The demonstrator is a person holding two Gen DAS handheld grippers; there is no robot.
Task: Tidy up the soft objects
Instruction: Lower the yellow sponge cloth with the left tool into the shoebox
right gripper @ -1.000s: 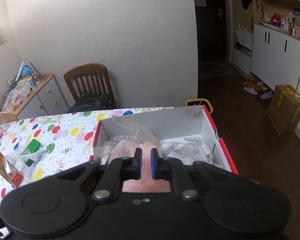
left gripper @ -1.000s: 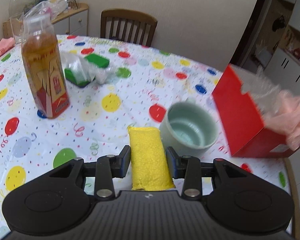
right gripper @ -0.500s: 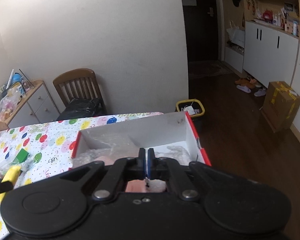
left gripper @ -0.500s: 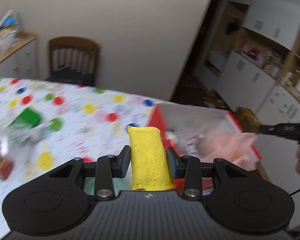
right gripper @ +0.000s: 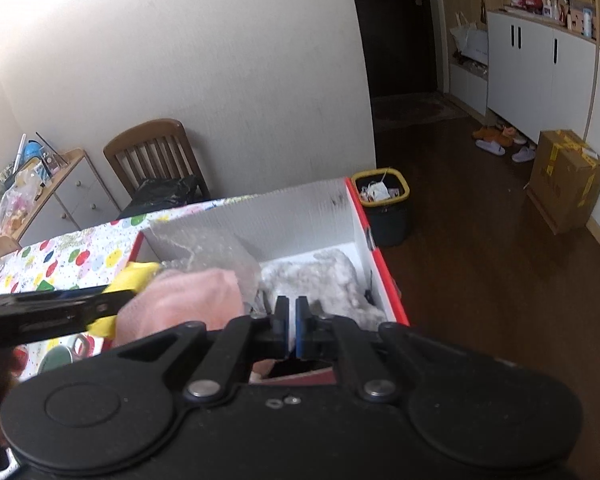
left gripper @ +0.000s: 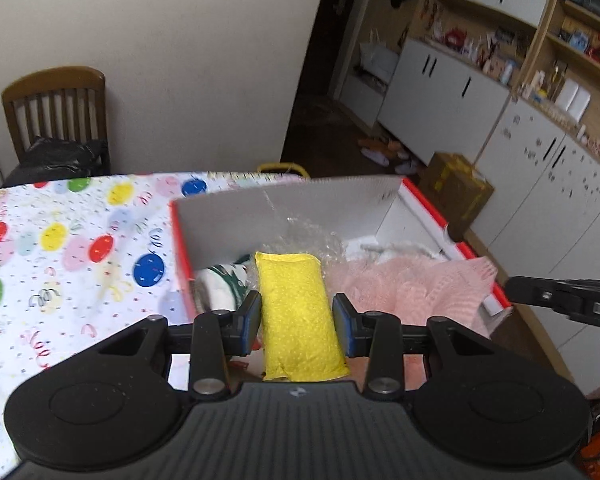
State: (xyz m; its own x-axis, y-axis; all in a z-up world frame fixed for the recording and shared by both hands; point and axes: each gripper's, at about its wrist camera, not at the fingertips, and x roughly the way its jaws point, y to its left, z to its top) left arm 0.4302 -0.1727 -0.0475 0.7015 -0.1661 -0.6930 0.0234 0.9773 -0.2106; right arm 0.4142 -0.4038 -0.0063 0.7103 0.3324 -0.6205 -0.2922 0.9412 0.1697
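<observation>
My left gripper is shut on a yellow sponge and holds it over the near left part of a red box with white inner walls. The box holds a pink cloth, clear bubble wrap and a white and green soft item. In the right wrist view the box also holds a white fluffy item beside the pink cloth. My right gripper is shut and empty above the box's near edge. The sponge shows at left.
The box stands at the right end of a table with a polka-dot cloth. A green bowl sits by the box. A wooden chair stands behind the table. A bin and a cardboard box are on the floor.
My left gripper has carried the yellow sponge from above the bowl to over the box. My right gripper has let go of the pink cloth, closed and drawn back to the right.
</observation>
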